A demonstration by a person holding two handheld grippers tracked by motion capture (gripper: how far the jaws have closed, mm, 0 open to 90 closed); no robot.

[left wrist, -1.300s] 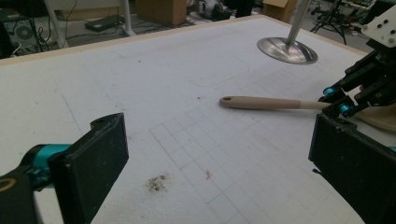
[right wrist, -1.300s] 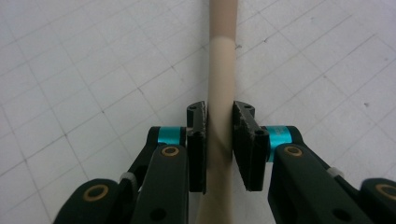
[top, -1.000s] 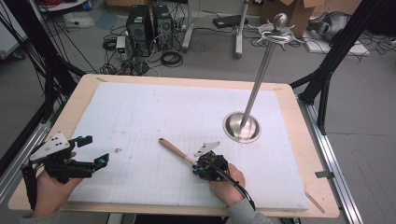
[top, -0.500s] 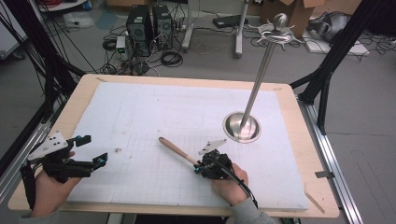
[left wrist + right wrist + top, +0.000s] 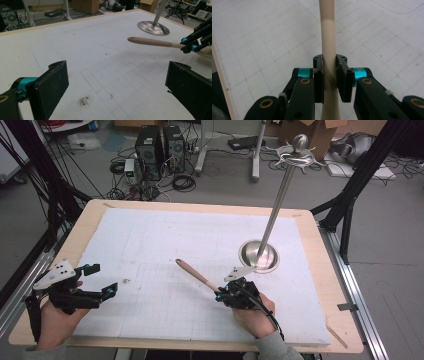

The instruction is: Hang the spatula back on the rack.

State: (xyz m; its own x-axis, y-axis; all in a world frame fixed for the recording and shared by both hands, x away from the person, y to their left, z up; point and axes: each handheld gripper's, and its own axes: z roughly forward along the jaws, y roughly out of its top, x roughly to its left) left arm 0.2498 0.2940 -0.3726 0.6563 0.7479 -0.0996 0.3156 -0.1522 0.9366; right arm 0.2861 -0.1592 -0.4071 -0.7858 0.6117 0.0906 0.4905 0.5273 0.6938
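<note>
Wooden spoon handle (image 5: 329,47) is pinched between the jaws of the right gripper (image 5: 329,75), pads pressed on both sides of the shaft. In the high view the right gripper (image 5: 220,295) sits near the front middle of the surface (image 5: 165,245), held by the right hand (image 5: 252,312), and the spoon (image 5: 196,274) sticks out from it toward the upper left, tip raised off the white gridded mat. Seen from the left gripper view, the spoon (image 5: 152,42) runs roughly level above the mat, rounded end with a small hole pointing left, the other end in the right gripper (image 5: 192,46).

Left gripper (image 5: 100,280) is at the front left corner, held by the left hand (image 5: 57,317), jaws spread wide with nothing between them; the left gripper view shows both black pads well apart over bare mat, a small dark smudge (image 5: 84,100) between them.

Metal stand (image 5: 272,215), round base and tall pole with a hooked top, is on the right part of the surface, just beyond the right gripper, not touching the spoon. Wood rim frames the mat.
</note>
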